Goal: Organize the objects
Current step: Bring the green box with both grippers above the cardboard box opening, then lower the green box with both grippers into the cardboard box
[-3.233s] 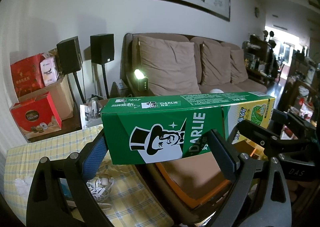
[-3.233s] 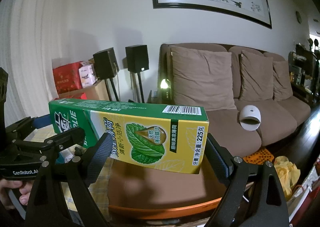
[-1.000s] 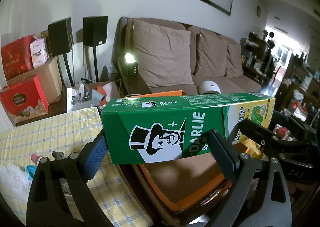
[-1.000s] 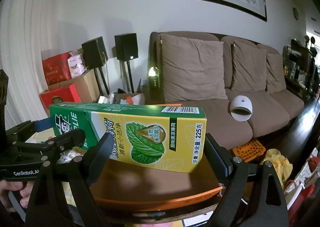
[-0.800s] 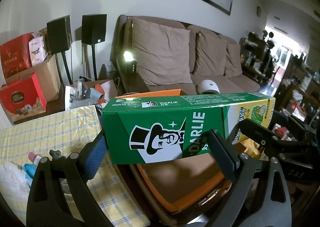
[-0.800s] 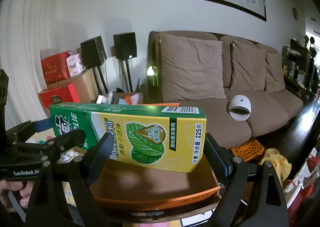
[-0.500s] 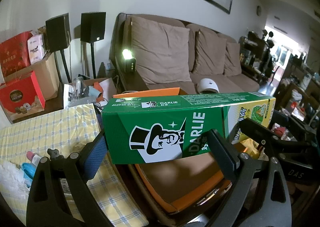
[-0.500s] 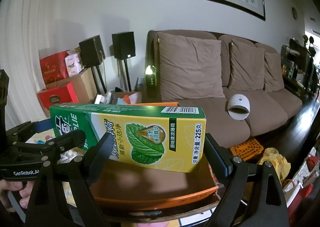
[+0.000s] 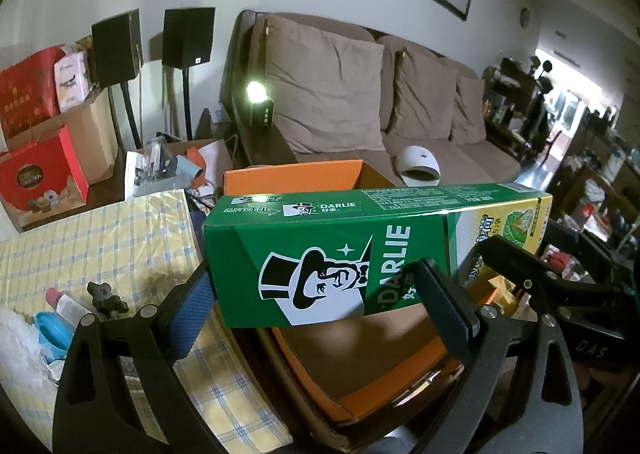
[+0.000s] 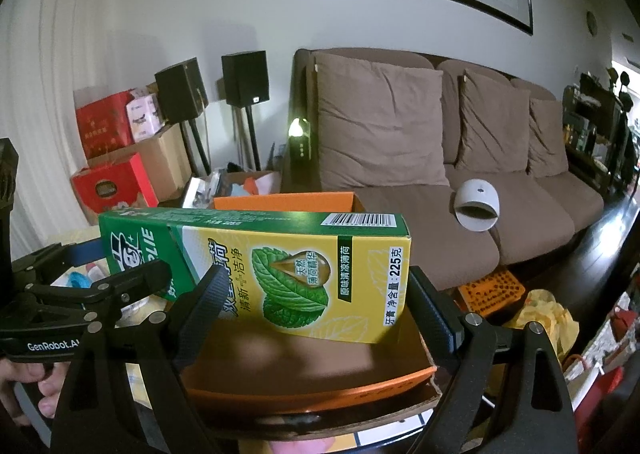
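Landmark: orange box [image 9: 400, 394], open top, interior empty and brown.

Left gripper [image 9: 320, 314]: jaws wide, blue pad pressed on the green end of the toothpaste carton [image 9: 360, 254], the other finger against the carton's front face. Gripping the carton.

Right gripper [image 10: 316, 302]: jaws wide, spanning the yellow end of the same carton; the right pad meets its end face, the left finger lies across the printed front. Carton pinned between them.

Carton position: horizontal, long side facing the cameras, held in the air directly above the orange box opening, not touching the box.

Left of the orange box: table with yellow checked cloth [image 9: 120, 246]; on it a blue dish [image 9: 50, 330] and a small dark knob [image 9: 105, 296].

Beyond the orange box: brown sofa [image 10: 440, 189] with a white domed device [image 10: 478, 205] on its seat. Farther left of the box, two black speakers [image 9: 188, 37] on stands and red gift boxes [image 9: 40, 177] against the wall.
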`<state>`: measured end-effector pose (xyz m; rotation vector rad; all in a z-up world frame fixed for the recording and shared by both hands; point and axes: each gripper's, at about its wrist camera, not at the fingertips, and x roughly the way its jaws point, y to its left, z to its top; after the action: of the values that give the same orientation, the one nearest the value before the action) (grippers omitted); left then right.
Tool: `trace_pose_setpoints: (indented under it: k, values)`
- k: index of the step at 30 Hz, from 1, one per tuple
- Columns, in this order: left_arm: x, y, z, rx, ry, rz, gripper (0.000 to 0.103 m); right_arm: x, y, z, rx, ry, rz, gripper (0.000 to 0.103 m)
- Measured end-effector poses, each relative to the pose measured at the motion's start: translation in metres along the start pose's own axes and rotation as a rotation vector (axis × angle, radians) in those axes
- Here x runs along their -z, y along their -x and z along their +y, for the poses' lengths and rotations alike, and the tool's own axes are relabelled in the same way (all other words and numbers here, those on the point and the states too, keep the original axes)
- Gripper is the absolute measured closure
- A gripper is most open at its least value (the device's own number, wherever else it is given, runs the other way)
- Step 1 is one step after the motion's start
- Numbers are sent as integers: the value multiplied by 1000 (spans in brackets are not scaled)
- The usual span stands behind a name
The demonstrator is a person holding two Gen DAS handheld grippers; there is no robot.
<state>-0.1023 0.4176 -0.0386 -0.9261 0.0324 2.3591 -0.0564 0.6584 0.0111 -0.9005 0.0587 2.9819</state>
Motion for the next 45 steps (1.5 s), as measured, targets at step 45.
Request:
trace_pose_setpoints:
  k: [45]
  values:
    - [12, -32, 6, 16, 71, 111, 8, 11, -27, -6, 22, -5, 109, 15]
